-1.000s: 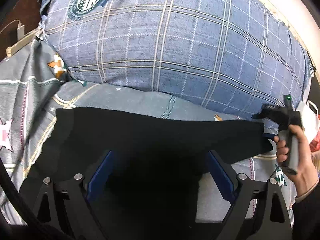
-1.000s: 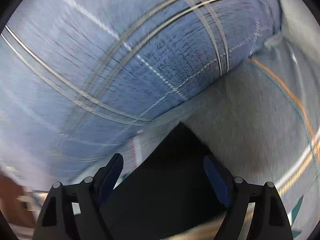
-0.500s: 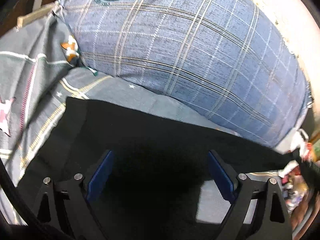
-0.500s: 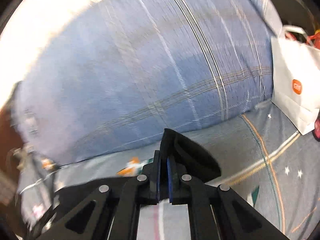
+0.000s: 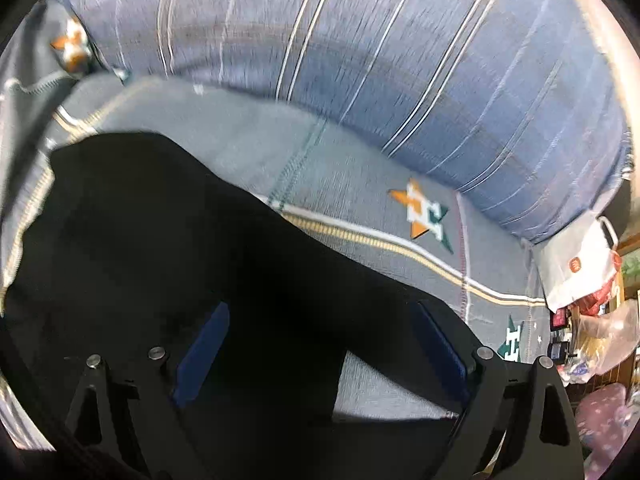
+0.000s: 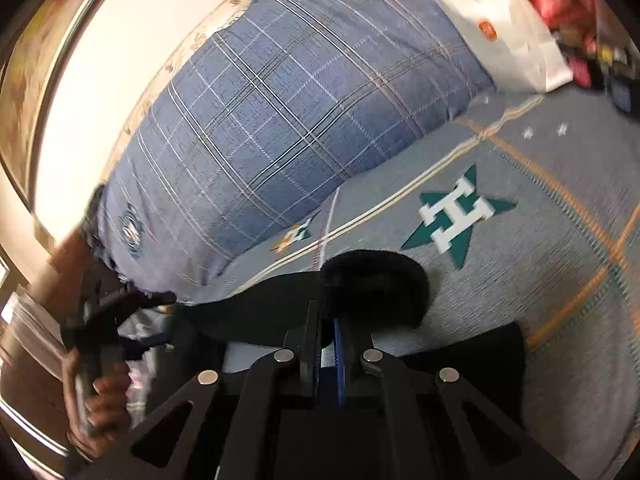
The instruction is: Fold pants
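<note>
Black pants (image 5: pixel 160 260) lie on the grey patterned bedsheet (image 5: pixel 360 184). My left gripper (image 5: pixel 320 312) hangs over them with its blue pads wide apart, open; the cloth runs under and between the fingers. In the right wrist view my right gripper (image 6: pixel 326 314) is shut on the pants (image 6: pixel 376 280), and a rolled loop of black cloth bulges just past its fingertips. The left gripper (image 6: pixel 132 300) also shows at the left edge of that view, held by a hand (image 6: pixel 104 396).
A big blue plaid pillow (image 5: pixel 360 60) (image 6: pixel 280 120) lies along the far side of the bed against a light wall. A white paper bag (image 5: pixel 576 264) (image 6: pixel 504 32) and red and mixed clutter stand past the bed's right end.
The right gripper shut on the pants' end and carried it across the bed towards the left gripper. The left gripper tilted downward; the stretched-out leg end has left its right side.
</note>
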A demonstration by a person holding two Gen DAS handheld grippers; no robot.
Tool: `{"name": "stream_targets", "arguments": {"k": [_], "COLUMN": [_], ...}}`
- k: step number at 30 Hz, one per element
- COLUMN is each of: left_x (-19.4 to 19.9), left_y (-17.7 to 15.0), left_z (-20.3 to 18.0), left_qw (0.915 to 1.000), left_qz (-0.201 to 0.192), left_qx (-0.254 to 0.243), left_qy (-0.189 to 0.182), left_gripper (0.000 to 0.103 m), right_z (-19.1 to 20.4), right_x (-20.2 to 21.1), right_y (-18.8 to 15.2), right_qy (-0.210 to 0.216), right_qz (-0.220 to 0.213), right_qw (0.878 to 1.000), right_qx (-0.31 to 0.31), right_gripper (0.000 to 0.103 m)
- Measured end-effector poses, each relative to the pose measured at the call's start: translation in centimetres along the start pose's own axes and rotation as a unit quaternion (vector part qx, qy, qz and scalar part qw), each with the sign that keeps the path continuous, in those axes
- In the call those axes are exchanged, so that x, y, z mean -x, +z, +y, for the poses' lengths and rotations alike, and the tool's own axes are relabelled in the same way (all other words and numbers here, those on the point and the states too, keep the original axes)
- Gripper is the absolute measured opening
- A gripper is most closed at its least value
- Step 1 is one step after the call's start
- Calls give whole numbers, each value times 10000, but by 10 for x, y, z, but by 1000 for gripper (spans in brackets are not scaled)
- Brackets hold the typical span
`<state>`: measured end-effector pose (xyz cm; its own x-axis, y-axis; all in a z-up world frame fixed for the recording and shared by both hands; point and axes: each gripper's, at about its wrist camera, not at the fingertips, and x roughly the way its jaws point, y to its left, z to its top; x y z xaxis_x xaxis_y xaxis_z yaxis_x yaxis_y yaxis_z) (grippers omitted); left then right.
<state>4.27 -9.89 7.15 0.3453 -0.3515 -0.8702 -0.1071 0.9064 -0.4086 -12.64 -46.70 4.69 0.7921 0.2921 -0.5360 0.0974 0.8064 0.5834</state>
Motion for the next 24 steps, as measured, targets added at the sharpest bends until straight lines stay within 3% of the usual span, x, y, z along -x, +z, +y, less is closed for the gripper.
{"name": "stream_targets", "arguments": {"k": [1, 3, 5, 8, 12, 16, 20, 24], "left_x": [-7, -21, -27, -24, 19, 49, 41, 62], "left_y": [2, 8, 13, 20, 13, -15, -37, -39], "left_z": [0, 2, 3, 2, 1, 3, 20, 26], "left_qw": [9999, 9992, 9978, 9976, 9975, 9969, 9977, 9929], "left_qz": [93, 209, 235, 123, -419, -633, -364, -353], "left_qx": [69, 281, 478, 583, 567, 449, 569, 882], "left_qy": [56, 216, 386, 362, -27, -80, -105, -721], "left_gripper": [92, 76, 25, 11, 7, 8, 7, 7], "right_z": [-1, -3, -10, -15, -24, -33, -47, -36], "right_x": [-2, 0, 1, -8, -11, -13, -15, 5], "right_y": [0, 0, 1, -2, 4, 3, 11, 49], "right_qy": [1, 41, 68, -44, 131, 317, 583, 726], "right_qz": [35, 5, 16, 121, 102, 116, 294, 246], "right_qw": [10000, 10000, 10000, 9999, 9993, 9981, 9928, 9929], "right_qx": [-10, -19, -47, -94, -328, -522, -1003, -912], "right_gripper": [6, 6, 6, 6, 5, 5, 6, 5]}}
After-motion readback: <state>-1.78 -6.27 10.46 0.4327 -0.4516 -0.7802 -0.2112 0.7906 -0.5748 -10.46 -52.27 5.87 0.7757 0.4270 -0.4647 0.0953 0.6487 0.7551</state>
